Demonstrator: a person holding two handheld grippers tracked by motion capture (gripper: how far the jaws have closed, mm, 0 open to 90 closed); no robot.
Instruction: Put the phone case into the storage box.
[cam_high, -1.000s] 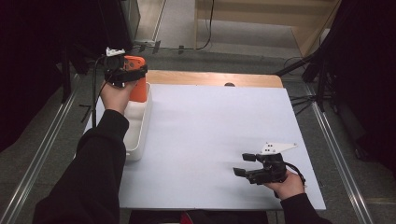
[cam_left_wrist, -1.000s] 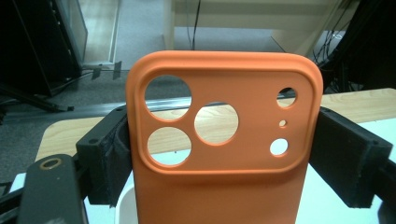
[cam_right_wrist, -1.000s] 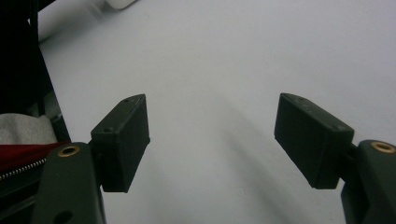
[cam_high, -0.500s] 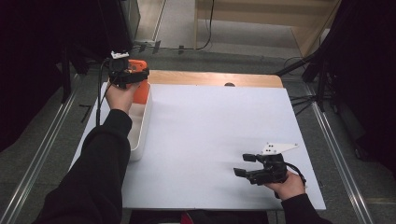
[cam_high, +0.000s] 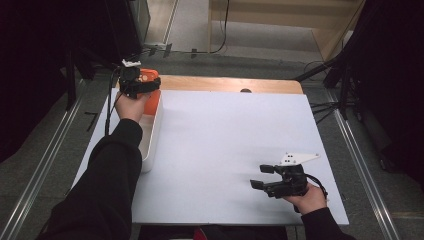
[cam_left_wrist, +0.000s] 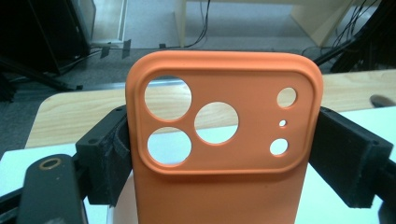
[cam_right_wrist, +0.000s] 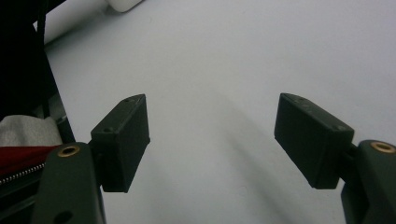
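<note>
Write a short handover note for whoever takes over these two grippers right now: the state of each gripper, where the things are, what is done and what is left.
Left gripper: shut on the orange phone case, clamped by its side edges, held above the far end of the white tray.
Right gripper: open, holding nothing, low over the bare white table at the near right.
Done: the case is gripped and off the table.
Left: probably carry it to wherever it belongs and let go; the right gripper has had no part so far.
</note>
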